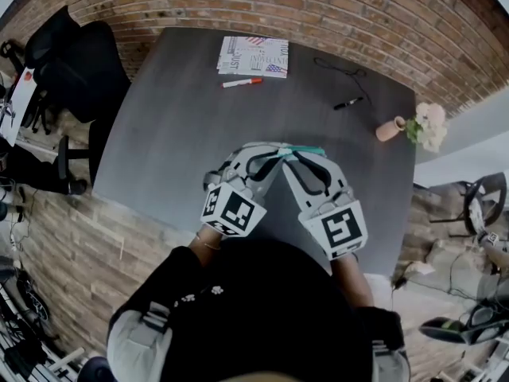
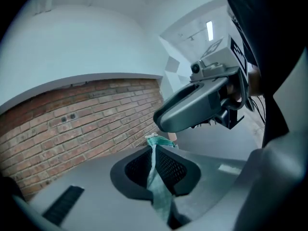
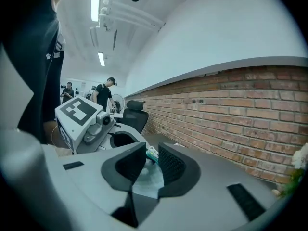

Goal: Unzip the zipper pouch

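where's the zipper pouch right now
Head view: the zipper pouch is at the table's near middle, pinched in the left hand-held gripper, between the open jaws of the right hand-held gripper.

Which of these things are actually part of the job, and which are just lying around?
In the job:
- teal pouch
- left tool, clamped on the pouch
- right tool, open with the pouch between its jaws

Just lying about on the table:
- papers
- red marker
- black pen
- vase of flowers
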